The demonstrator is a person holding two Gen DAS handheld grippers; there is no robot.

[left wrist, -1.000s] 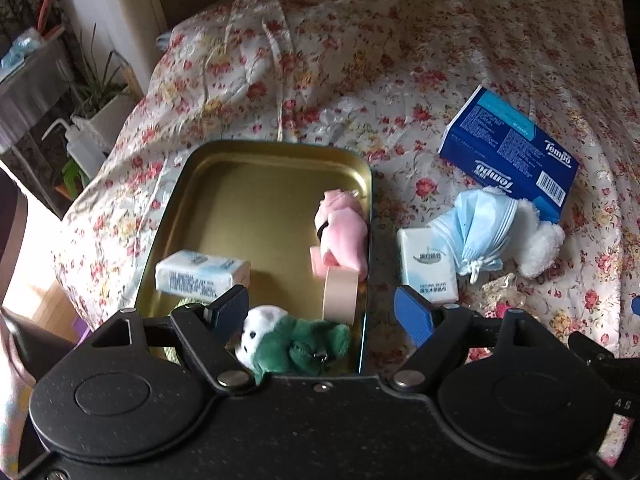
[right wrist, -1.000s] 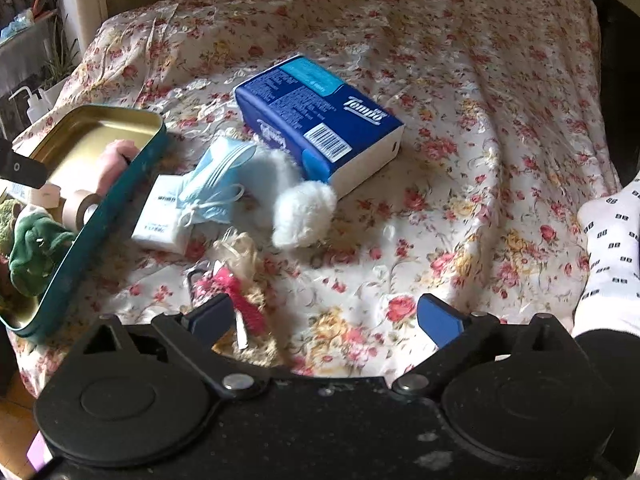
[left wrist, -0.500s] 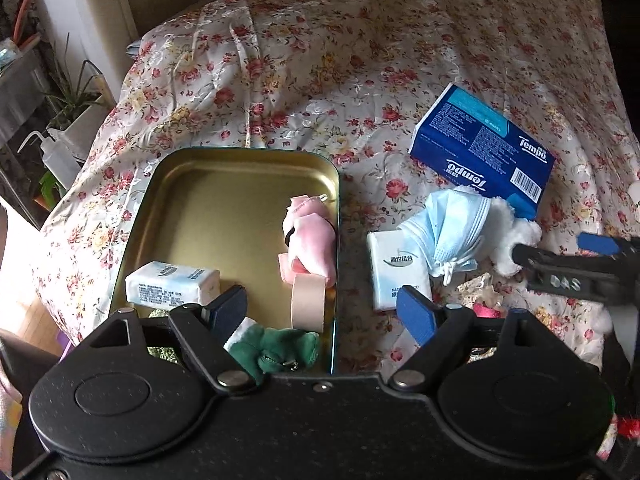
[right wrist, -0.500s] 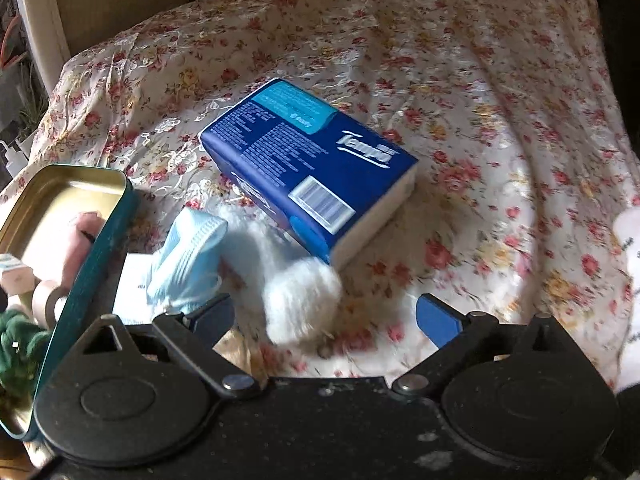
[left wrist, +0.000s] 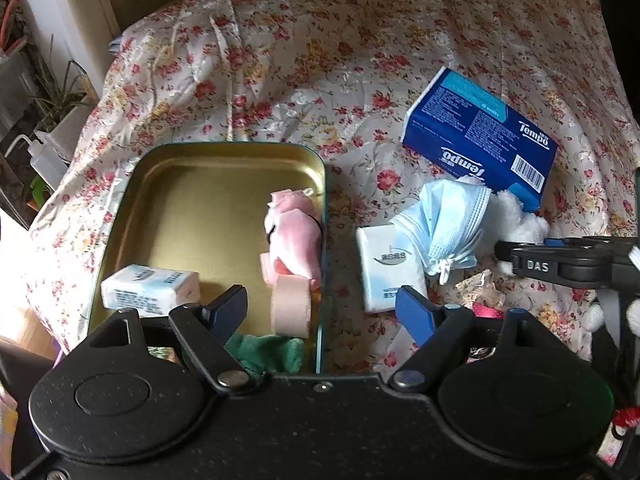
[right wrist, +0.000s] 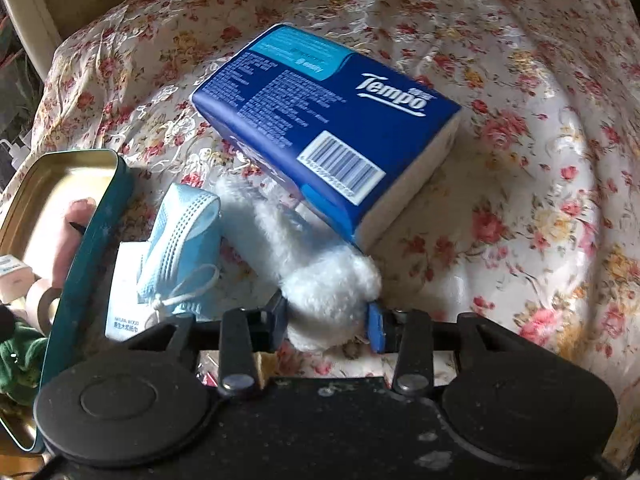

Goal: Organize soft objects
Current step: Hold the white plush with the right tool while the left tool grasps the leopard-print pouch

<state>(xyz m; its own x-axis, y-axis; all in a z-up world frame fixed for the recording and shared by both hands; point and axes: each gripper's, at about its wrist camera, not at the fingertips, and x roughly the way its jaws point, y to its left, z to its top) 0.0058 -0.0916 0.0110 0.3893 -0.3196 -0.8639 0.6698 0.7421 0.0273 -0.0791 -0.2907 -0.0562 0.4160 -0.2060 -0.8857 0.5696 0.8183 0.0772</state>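
Observation:
My right gripper [right wrist: 328, 316] is closing, and its pads press on the near end of a white fluffy toy [right wrist: 312, 264] that lies against a blue Tempo tissue pack [right wrist: 320, 120]. A folded blue face mask [right wrist: 180, 240] rests on a small white tissue pack [left wrist: 390, 272] beside it. My left gripper [left wrist: 320, 300] hovers over the near right edge of the gold tin [left wrist: 224, 150]; its jaws are narrowing slightly with nothing gripped. The tin holds a pink plush [left wrist: 294, 236], a tape roll [left wrist: 290, 312], a small tissue pack [left wrist: 148, 290] and a green plush [left wrist: 268, 350].
Everything lies on a floral cloth [left wrist: 320, 60] that drops off at the left, where a plant and a squeeze bottle [left wrist: 44, 160] stand. A small trinket with a red ribbon [left wrist: 486, 310] lies near the right gripper.
The right gripper moved in over the white fluffy toy and closed from wide open onto it. The left gripper drifted a little, so the green plush slid under its body.

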